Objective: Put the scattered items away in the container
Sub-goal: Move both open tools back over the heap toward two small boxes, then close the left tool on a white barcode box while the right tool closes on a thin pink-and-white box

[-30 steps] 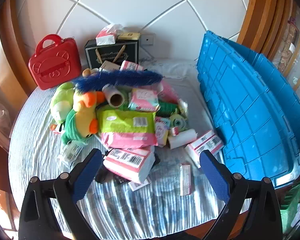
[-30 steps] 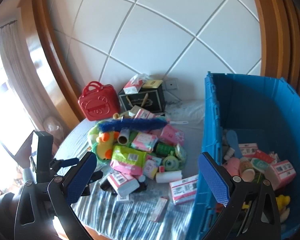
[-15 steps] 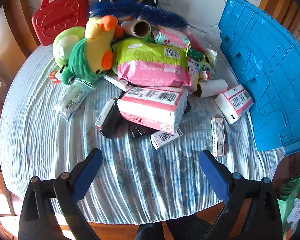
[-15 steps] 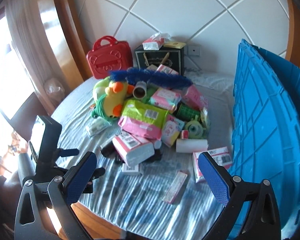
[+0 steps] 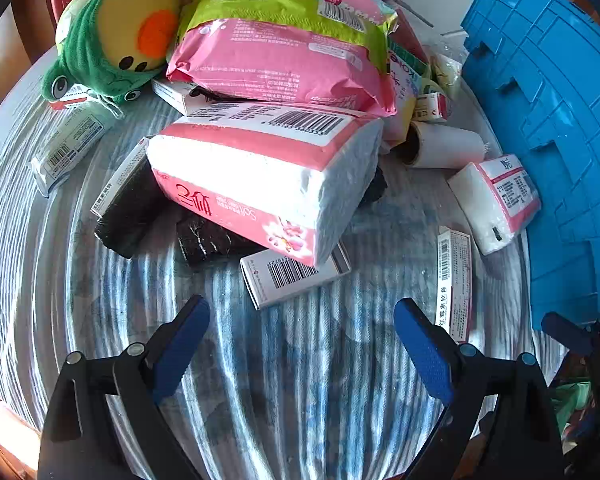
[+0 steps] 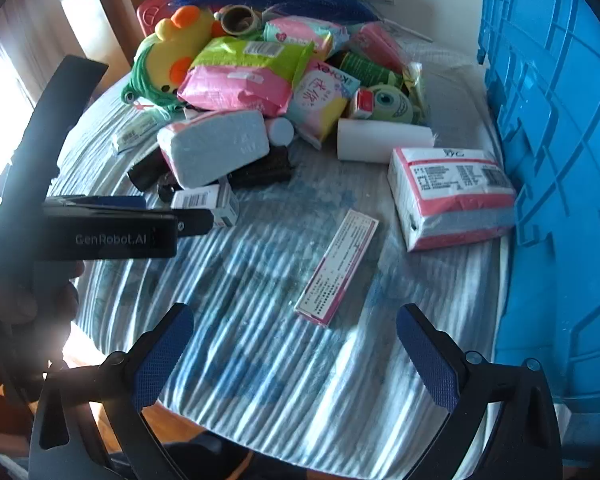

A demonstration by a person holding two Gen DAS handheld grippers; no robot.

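Both claws spread wide and empty above the striped cloth (image 5: 300, 400).

The left gripper (image 5: 302, 324) has a barcoded box (image 5: 292, 276) and a pink tissue pack (image 5: 260, 184) just ahead of its fingers. Only the right wrist view shows the left tool from the side; the right gripper (image 6: 294, 332) has a slim pink box (image 6: 336, 268) just ahead and the blue container (image 6: 560, 160) to its right.

Left gripper (image 5: 302, 336): jaws spread wide, nothing between the blue pads (image 5: 180, 346). Right gripper (image 6: 296, 344): jaws likewise wide apart, empty. A hand (image 6: 18, 312) grips the left unit's handle.
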